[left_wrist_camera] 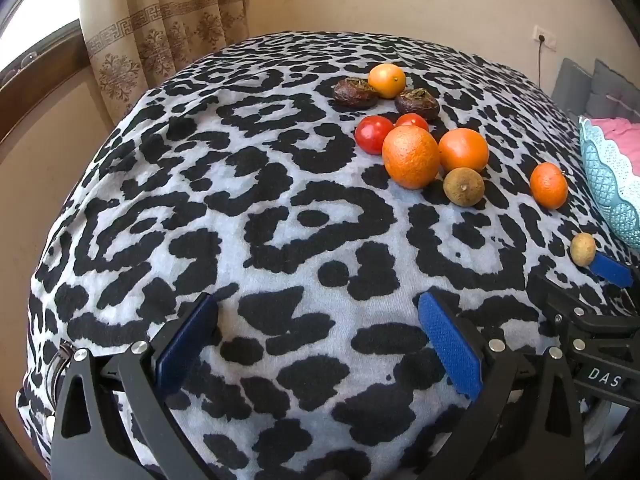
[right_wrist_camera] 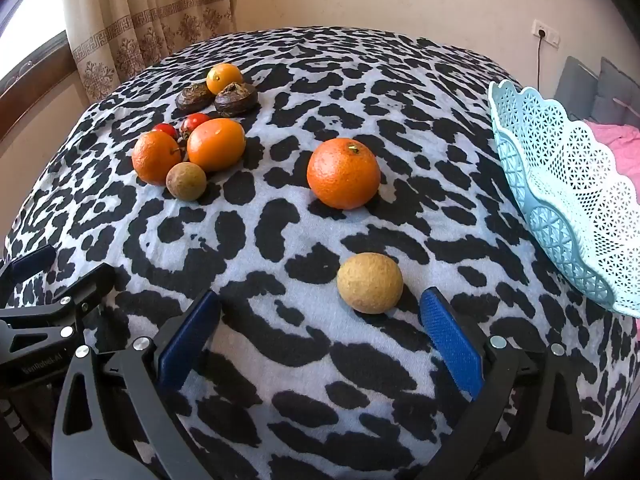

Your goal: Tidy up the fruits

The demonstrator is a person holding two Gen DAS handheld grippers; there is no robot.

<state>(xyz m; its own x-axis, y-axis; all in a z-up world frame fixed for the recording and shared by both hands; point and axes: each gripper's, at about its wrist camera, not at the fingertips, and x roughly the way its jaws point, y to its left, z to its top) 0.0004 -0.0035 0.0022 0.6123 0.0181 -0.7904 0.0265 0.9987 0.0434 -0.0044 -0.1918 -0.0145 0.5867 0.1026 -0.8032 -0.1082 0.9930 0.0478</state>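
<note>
Several fruits lie on a leopard-print cloth [left_wrist_camera: 280, 220]. A far cluster holds an orange [left_wrist_camera: 411, 157], a persimmon [left_wrist_camera: 463, 149], two red tomatoes [left_wrist_camera: 373, 133], two dark dried fruits [left_wrist_camera: 355, 92], a small yellow-orange fruit [left_wrist_camera: 386, 80] and a brown round fruit [left_wrist_camera: 464, 186]. A lone mandarin [right_wrist_camera: 343, 173] sits in the middle. A tan round fruit [right_wrist_camera: 369, 288] lies just ahead of my open, empty right gripper [right_wrist_camera: 320, 332]. My left gripper [left_wrist_camera: 318, 340] is open and empty over bare cloth. A light blue lattice basket [right_wrist_camera: 568, 200] stands at the right.
A patterned curtain [left_wrist_camera: 160, 28] and window hang at the back left. A beige wall with a socket [right_wrist_camera: 545, 34] is behind. Pink bedding [right_wrist_camera: 616, 140] and grey cushions lie beyond the basket. The cloth's edge drops off at left.
</note>
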